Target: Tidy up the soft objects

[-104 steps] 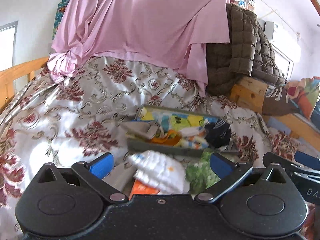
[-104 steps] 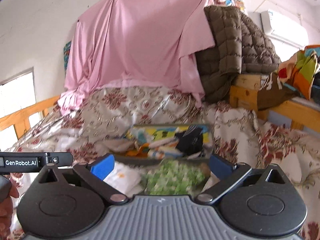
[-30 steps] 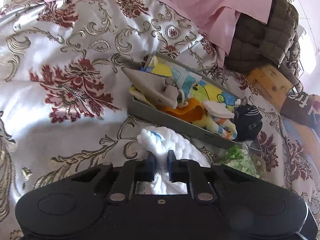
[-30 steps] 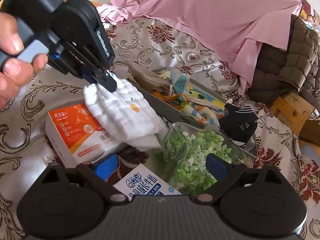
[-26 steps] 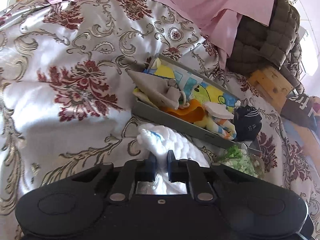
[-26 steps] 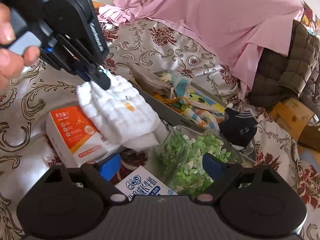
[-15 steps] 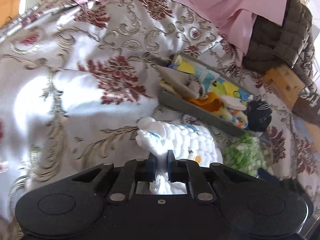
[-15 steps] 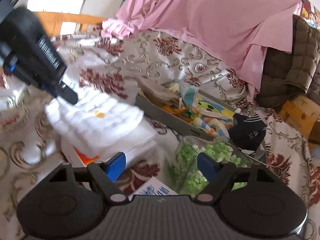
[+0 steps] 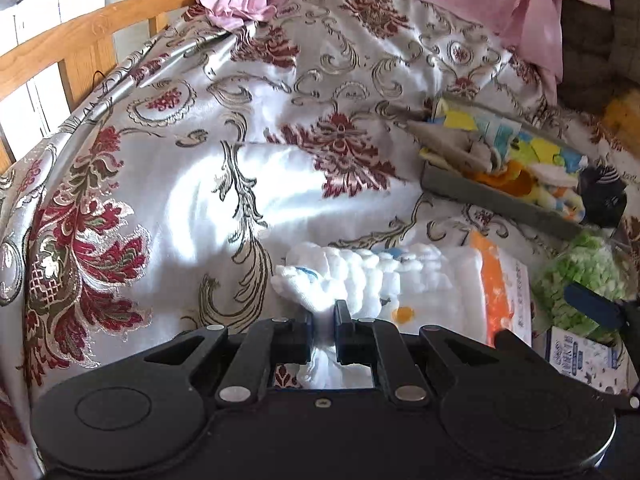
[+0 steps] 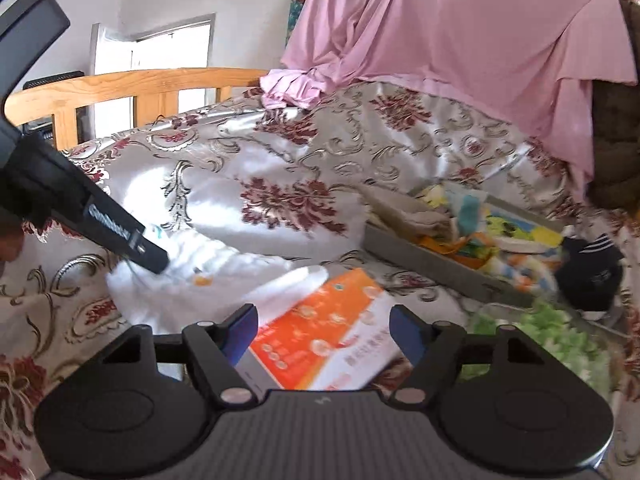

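The left gripper (image 9: 323,322) has its jaws pressed together on a bunched corner of a white quilted cloth (image 9: 372,276), which carries small blue and orange prints. From the right wrist view, the same gripper (image 10: 154,258) reaches in from the left and pinches the cloth (image 10: 192,280) at its near-left end, while the rest of the cloth trails to the right, its far end draped over the orange and white box (image 10: 324,344).

The right gripper (image 10: 324,334) has blue-padded jaws that are closing; the orange and white box shows between them, with gaps on both sides and no contact visible.

Everything lies on a silvery bedspread (image 9: 192,184) patterned with dark red flowers. To the right sits a shallow grey tray (image 9: 492,196) filled with colourful small fabrics, with a dark navy sock (image 9: 604,196) at its right end. Near the tray, a clear container of green and white pieces (image 9: 584,268) stands beside a blue and white carton (image 9: 580,354). A pink sheet (image 10: 460,28) hangs behind, and a wooden bed rail (image 10: 132,84) runs along the left.
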`<state>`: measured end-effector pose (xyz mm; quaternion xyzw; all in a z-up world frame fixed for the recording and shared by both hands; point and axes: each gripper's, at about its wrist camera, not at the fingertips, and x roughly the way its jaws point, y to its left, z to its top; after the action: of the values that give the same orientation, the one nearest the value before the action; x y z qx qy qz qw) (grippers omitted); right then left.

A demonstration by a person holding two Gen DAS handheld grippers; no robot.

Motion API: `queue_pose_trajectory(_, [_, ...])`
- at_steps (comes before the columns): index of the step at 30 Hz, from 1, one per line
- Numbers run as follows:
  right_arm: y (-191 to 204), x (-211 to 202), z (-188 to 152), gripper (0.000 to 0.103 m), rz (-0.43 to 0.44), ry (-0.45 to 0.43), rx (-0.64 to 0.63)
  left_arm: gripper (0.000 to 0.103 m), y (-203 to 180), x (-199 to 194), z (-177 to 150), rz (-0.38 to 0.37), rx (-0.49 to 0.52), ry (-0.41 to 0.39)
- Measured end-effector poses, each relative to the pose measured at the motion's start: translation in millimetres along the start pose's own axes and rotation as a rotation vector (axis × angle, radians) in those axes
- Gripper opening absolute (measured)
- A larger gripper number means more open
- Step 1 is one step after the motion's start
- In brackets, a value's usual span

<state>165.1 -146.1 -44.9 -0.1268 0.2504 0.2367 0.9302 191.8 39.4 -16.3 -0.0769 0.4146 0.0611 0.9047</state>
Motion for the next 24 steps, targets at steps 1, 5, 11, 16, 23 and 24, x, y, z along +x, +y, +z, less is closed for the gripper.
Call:
queue_pose_trajectory(1, [0, 2, 1, 0.075, 0.013, 0.003, 0.010, 0.011, 1, 2, 0, 0.001, 0.002, 0.006])
queue_pose_trajectory(5, [-1, 7, 3, 0.071, 0.053, 0.008, 0.062, 0.012, 3, 12, -1, 0.019, -0.011, 0.035])
queue_pose_trajectory(11, [-4, 17, 9, 0.070, 0.102, 0.005, 0.120, 0.014, 3, 22, -2, 0.036, -0.023, 0.072])
queue_pose_trajectory(16, [2, 30, 13, 0.070, 0.107, 0.016, 0.106, 0.015, 6, 24, -2, 0.040, -0.038, 0.087])
queue_pose_trajectory(23, [11, 44, 17, 0.059, 0.077, 0.042, 0.058, 0.016, 6, 26, -1, 0.041, -0.040, 0.091])
queue_pose_trajectory(24, [13, 45, 17, 0.058, 0.074, 0.045, 0.052, 0.016, 6, 26, -1, 0.042, -0.039, 0.091])
